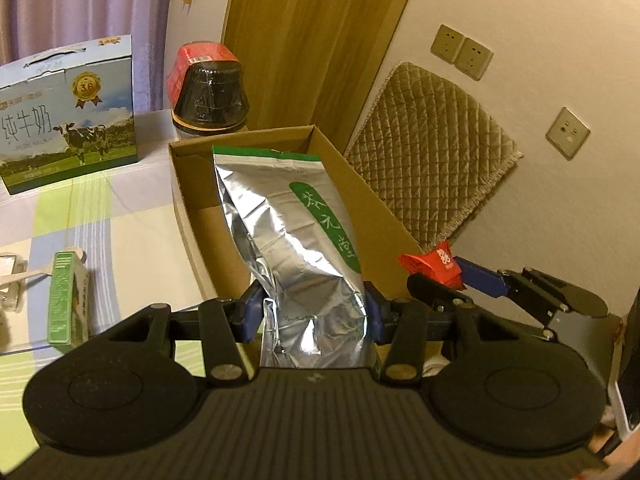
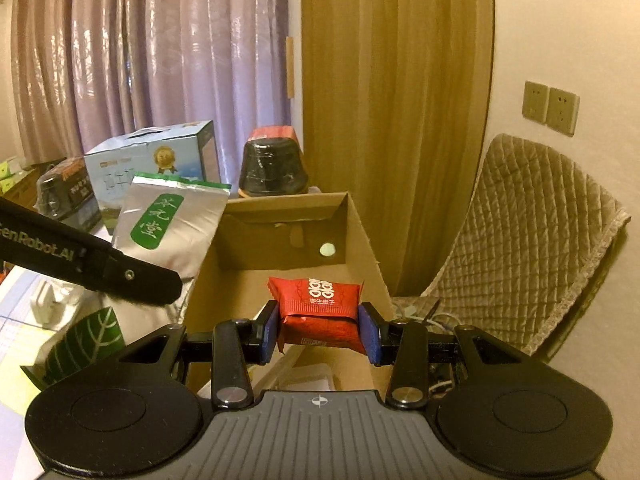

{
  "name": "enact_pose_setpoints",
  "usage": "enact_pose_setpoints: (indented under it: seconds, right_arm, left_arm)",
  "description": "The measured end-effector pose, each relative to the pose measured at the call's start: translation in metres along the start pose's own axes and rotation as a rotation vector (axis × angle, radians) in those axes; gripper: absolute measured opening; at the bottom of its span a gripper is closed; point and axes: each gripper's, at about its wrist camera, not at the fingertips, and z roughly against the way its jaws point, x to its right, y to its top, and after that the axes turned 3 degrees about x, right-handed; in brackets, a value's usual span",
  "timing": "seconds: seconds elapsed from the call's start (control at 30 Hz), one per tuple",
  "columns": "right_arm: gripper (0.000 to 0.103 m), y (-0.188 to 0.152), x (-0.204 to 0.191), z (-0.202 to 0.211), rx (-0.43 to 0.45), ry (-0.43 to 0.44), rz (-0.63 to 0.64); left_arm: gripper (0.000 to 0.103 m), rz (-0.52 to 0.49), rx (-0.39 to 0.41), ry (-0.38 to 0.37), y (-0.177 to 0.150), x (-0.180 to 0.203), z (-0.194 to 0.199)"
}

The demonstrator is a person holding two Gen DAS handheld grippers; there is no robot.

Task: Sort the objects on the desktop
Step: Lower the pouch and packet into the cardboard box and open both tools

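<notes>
Left gripper (image 1: 314,312): fingers clamped on lower part of silver tea pouch (image 1: 288,232), held upright over cardboard box (image 1: 384,208), which sits twd the table's far edge, near the milk carton (image 1: 68,112) and black bowl (image 1: 210,96). Right gripper (image 2: 320,330): fingers closed on both sides of red snack packet (image 2: 320,304), packet above box's near wall, box interior ahead. Recommend: lower each item well inside box walls before opening fingers, one at a time, pouch laid flat so it doesn't tip out; keep the two grippers apart, as they're close together here.
</notes>
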Motion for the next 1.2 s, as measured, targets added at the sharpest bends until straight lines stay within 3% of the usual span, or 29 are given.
enact_pose_setpoints:
  seconds: [0.43,1.1,1.13,1.2]
  right_arm:
    - [0.039,-0.004,0.009,-0.021,-0.022,-0.011,-0.012]
    - [0.04,0.002,-0.003,-0.029,-0.018,0.023,-0.032]
    - [0.041,0.003,-0.003,-0.029,-0.014,0.023,-0.038]
    - [0.064,0.003,-0.002,-0.03,-0.012,0.016,-0.051]
  left_arm:
    - [0.048,0.037,-0.01,0.065,0.008,0.0,-0.039]
    - [0.047,0.026,0.024,0.091,-0.011,-0.013,-0.01]
    - [0.048,0.026,0.024,0.091,-0.012,-0.014,-0.008]
    - [0.048,0.027,0.023,0.091,-0.014,-0.015,-0.006]
